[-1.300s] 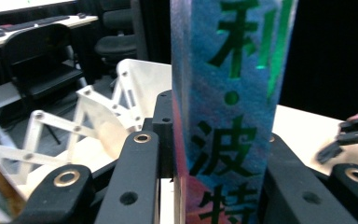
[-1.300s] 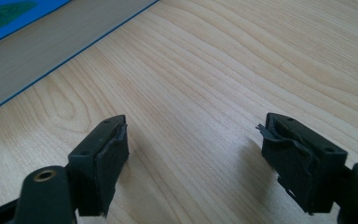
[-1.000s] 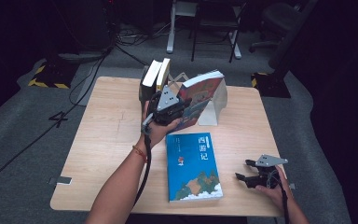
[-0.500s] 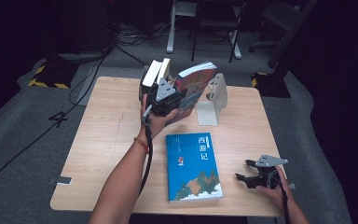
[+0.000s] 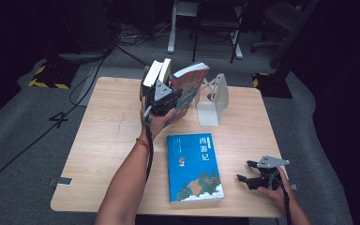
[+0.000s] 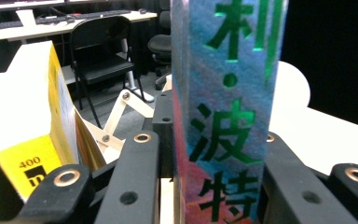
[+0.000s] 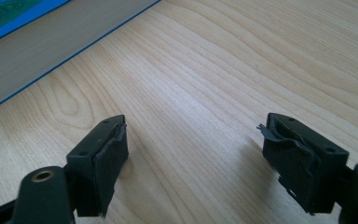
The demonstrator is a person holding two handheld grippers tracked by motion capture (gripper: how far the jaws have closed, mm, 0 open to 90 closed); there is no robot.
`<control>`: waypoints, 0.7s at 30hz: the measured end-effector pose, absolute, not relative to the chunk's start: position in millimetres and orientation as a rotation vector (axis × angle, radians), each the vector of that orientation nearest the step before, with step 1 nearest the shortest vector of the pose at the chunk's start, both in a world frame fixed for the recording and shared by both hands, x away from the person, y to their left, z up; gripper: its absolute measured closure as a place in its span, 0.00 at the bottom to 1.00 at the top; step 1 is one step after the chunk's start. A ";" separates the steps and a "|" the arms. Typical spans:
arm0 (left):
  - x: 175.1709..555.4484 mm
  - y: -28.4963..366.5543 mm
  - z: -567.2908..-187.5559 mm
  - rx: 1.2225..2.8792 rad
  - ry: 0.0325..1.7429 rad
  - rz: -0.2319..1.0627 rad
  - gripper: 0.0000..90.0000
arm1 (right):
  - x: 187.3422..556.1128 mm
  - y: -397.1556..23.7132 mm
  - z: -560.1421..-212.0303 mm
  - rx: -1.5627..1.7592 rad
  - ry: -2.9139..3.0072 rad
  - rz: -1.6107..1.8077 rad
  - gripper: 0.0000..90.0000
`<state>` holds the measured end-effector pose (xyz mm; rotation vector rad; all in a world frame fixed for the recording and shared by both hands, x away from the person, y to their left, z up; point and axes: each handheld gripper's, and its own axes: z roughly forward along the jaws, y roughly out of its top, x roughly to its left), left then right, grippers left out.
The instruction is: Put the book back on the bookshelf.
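— Fingers (image 6: pixel 135 186) of left gripper (image 5: pixel 163 99)?
— Clamped on one colourful book (image 5: pixel 187 89), spine upward between both black jaws, green lettering facing the left gripper view. Held up off the table (image 5: pixel 108 140), near the far edge.

— Other books nearby?
— Two more standing upright (image 5: pixel 155 75) just left of the held one, pale page edges showing; yellow cover (image 6: pixel 32 163) close beside the jaws in the left gripper view. One blue book (image 5: pixel 194 168) lying flat near the front edge. Four books counted in all.

— Anything for propping?
— One grey bookend (image 5: pixel 213 101), just right of the held book, standing on the table.

— And right gripper (image 5: pixel 253 174)?
— Jaws spread wide, nothing between them, bare wood below. Low over the front right corner, near the blue book's edge (image 7: pixel 51 51) but apart from it.

— Hands?
— Two, one per gripper, forearms entering from the bottom.
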<state>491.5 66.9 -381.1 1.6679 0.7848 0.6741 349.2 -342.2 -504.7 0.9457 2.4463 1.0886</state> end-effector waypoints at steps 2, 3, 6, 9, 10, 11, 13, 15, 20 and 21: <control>494.4 65.5 -384.4 1.659 0.794 0.677 0.82 | 348.7 -342.2 -504.6 0.945 2.449 1.088 0.25; 495.7 64.2 -386.5 1.655 0.802 0.679 0.82 | 348.6 -342.3 -504.6 0.944 2.450 1.088 0.25; 500.2 59.4 -392.4 1.661 0.823 0.686 0.82 | 348.3 -342.1 -504.7 0.936 2.454 1.090 0.25; 503.3 57.9 -396.9 1.642 0.841 0.693 0.82 | 348.1 -342.0 -504.7 0.933 2.455 1.091 0.25; 503.8 57.3 -397.8 1.636 0.846 0.693 0.82 | 348.0 -342.0 -504.7 0.931 2.455 1.091 0.25; 504.4 57.8 -398.2 1.633 0.846 0.690 0.82 | 347.7 -341.9 -504.7 0.931 2.455 1.092 0.25; 503.4 59.9 -399.9 1.625 0.844 0.676 0.82 | 347.4 -341.9 -504.7 0.929 2.458 1.093 0.25; 501.4 62.1 -401.3 1.624 0.844 0.670 0.82 | 347.5 -341.9 -504.7 0.928 2.457 1.093 0.25; 495.6 69.2 -406.1 1.613 0.846 0.628 0.82 | 347.5 -341.8 -504.8 0.927 2.456 1.093 0.25; 493.8 70.2 -407.2 1.617 0.841 0.627 0.82 | 347.5 -341.8 -504.8 0.927 2.456 1.093 0.25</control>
